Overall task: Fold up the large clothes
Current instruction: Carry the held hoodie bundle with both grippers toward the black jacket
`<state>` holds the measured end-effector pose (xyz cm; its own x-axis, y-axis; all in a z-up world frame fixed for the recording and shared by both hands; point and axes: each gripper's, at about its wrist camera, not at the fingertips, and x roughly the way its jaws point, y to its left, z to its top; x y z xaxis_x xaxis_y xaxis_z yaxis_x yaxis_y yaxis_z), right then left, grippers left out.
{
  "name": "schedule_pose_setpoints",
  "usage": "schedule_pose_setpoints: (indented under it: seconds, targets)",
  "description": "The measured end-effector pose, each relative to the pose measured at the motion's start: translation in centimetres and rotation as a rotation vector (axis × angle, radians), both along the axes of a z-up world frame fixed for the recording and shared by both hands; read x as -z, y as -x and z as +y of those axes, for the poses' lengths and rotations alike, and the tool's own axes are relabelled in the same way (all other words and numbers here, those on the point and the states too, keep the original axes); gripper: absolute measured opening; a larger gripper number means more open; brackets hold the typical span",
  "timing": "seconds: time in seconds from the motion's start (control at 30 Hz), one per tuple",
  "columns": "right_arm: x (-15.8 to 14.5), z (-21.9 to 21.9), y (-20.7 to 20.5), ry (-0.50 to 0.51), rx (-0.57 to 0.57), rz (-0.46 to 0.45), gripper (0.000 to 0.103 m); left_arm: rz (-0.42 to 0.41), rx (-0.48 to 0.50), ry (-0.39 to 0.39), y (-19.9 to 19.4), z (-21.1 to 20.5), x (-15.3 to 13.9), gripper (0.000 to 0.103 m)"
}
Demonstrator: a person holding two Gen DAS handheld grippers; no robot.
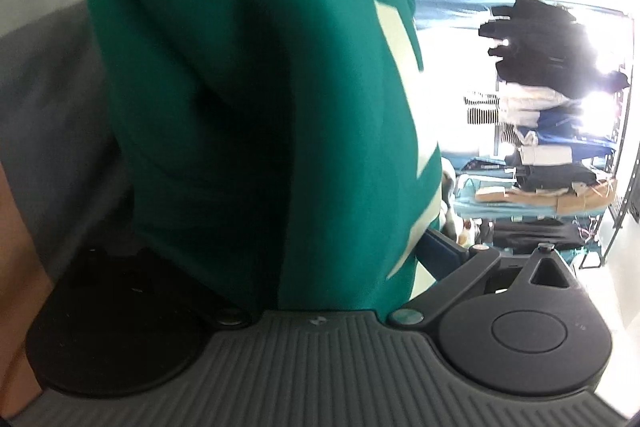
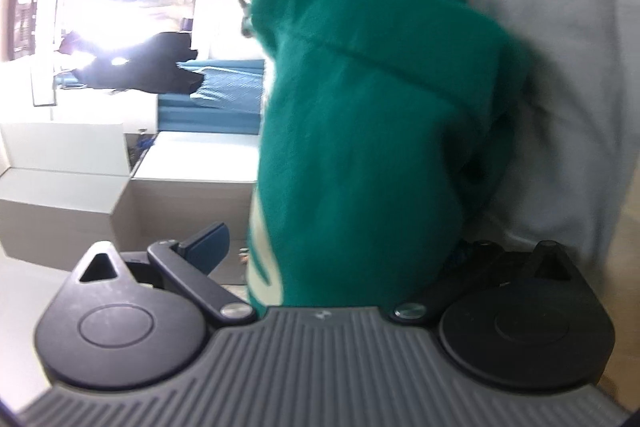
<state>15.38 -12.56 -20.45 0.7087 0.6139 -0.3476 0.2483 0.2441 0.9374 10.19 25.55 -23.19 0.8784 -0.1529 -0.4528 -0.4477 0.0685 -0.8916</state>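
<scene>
The green garment (image 1: 260,107) is grasped by the left gripper (image 1: 320,267) and right gripper (image 2: 344,267), both clenched on its fabric.

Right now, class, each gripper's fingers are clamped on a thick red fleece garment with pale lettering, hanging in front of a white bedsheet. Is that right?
Not quite: the thick fleece garment is green, not red, as both wrist views show. Both grippers, left and right, do clamp it, before the white bedsheet.

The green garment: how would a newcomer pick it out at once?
In both wrist views, a teal-green garment fills the centre, bunched between each gripper's fingers, in front of pale grey bedding. Its cream lettering and ribbed band set it apart from the dark clothes behind.
</scene>
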Motion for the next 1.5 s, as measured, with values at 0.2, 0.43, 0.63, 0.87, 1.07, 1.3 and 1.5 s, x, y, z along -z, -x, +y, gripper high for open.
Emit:
schedule_pose_setpoints:
  seconds: [0.2, 0.43, 0.63, 0.87, 1.07, 1.3, 1.5]
  targets:
    - [0.6, 0.0, -0.8, 0.043, 0.014, 0.041, 0.103, 0.01, -0.05, -0.019, -0.4, -0.9, -0.1, 0.103]
    - [1.1, 1.0, -2.8, 0.067, 0.069, 0.043, 0.103, 0.046, -0.032, -0.084, -1.4, -2.6, -0.3, 0.088]
    - [1.0, 1.3, -4.1, 0.063, 0.02, -0.009, 0.078, 0.042, 0.002, -0.225, -2.4, -4.4, -2.0, 0.059]
    - [-0.1, 0.7, -4.2, 0.027, -0.003, -0.099, 0.045, -0.011, 0.046, -0.386, -3.0, -7.1, -4.2, 0.042]
    - [-2.8, 0.7, -3.8, 0.035, -0.042, -0.219, 0.034, -0.062, 0.065, -0.478, -2.2, -8.1, -5.7, 0.035]
    - [-4.7, 0.0, -2.5, 0.047, -0.068, -0.27, 0.031, -0.124, 0.092, -0.507, 0.5, -7.1, -7.0, 0.033]
    - [-7.6, -1.9, -1.5, 0.052, -0.079, -0.314, 0.03, -0.185, 0.146, -0.561, 2.6, -6.3, -10.7, 0.033]
